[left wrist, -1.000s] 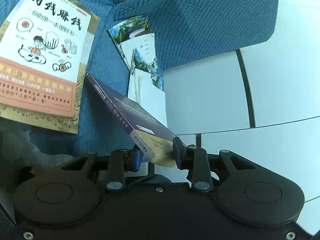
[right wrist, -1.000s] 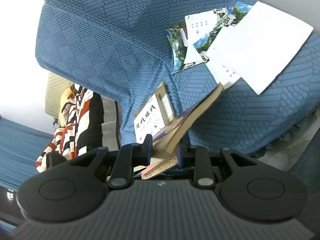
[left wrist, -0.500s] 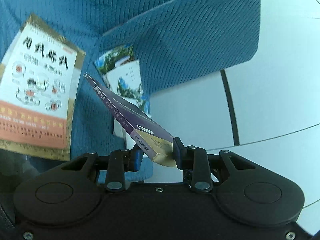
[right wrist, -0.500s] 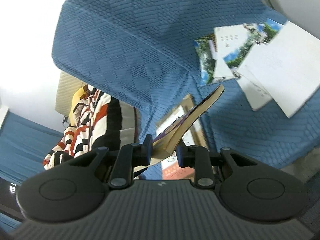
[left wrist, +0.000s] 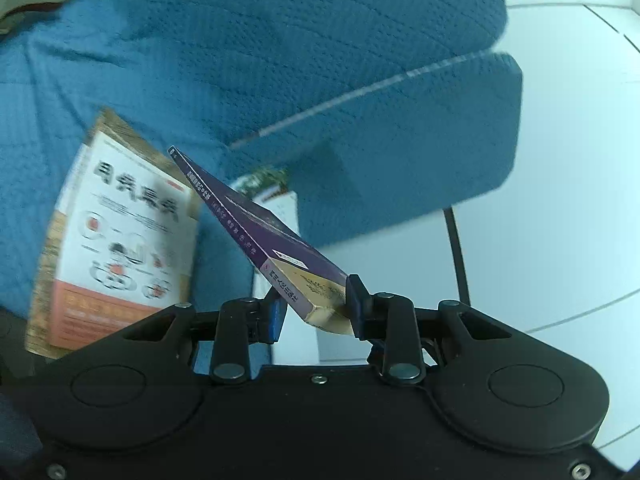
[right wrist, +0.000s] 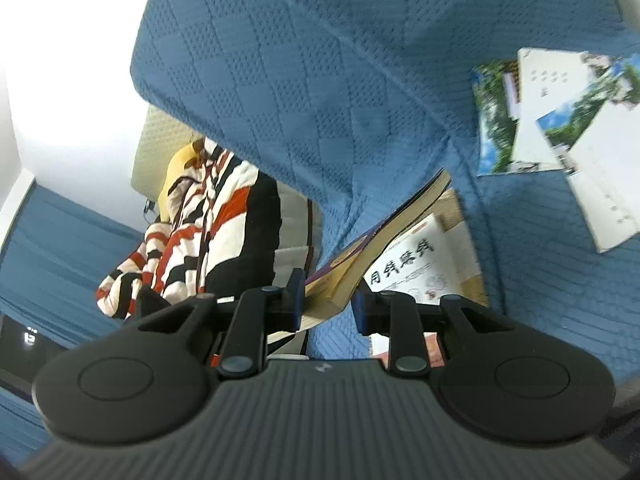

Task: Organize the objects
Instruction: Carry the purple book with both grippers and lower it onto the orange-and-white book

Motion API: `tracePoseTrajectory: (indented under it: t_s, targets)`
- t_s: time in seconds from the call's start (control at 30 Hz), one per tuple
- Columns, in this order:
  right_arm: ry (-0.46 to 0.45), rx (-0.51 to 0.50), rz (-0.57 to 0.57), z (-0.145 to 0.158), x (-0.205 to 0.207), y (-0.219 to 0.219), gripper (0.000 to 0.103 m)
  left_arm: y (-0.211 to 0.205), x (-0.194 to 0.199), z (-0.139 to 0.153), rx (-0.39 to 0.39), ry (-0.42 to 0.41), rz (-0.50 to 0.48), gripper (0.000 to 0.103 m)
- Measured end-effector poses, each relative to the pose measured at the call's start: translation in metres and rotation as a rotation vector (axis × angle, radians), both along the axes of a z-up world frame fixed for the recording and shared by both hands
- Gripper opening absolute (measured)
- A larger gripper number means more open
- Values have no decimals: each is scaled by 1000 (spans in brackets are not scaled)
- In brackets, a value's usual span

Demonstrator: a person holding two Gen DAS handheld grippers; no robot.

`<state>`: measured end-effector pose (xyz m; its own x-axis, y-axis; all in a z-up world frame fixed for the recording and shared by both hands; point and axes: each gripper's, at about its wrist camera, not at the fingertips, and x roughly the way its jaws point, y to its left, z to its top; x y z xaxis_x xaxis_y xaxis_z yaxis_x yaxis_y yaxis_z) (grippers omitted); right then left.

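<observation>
A purple-covered book (left wrist: 260, 236) hangs in the air above the blue sofa, held at both ends. My left gripper (left wrist: 316, 312) is shut on its corner near the spine. My right gripper (right wrist: 326, 300) is shut on the opposite end of the same purple book (right wrist: 384, 236), where the page edges show. Below it, a white and orange book with black characters (left wrist: 120, 240) lies flat on the blue sofa cover (left wrist: 280, 60); the same white and orange book (right wrist: 420, 264) shows in the right wrist view. Several booklets with landscape photos (right wrist: 532, 120) lie further along the seat.
A striped red, black and white blanket (right wrist: 208, 220) lies beside the sofa in the right wrist view. The sofa arm (left wrist: 420, 140) stands over a white tiled floor (left wrist: 560, 200) with dark joints. The booklets (left wrist: 276, 196) are mostly hidden behind the held book.
Both grippers have lifted the purple book higher and carried it sideways over the sofa. The white and orange book and the booklets have shifted down and sideways in both views. Both grips stay the same.
</observation>
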<state>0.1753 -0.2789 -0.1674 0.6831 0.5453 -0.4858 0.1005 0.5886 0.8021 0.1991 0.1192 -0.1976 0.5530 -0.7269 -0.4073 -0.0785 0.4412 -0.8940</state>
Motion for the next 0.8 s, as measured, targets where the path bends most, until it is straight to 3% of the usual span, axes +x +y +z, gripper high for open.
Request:
tracePoseTrajectory:
  t_s: [0.33, 0.53, 0.8]
  targets:
    - [87, 46, 58, -56, 37, 38, 28, 48, 2, -49, 37, 67, 59, 30]
    - [122, 43, 49, -83, 30, 40, 28, 42, -5, -70, 108, 59, 15, 30]
    - [191, 11, 37, -122, 7, 39, 28, 31, -16, -109, 162, 163, -36, 31]
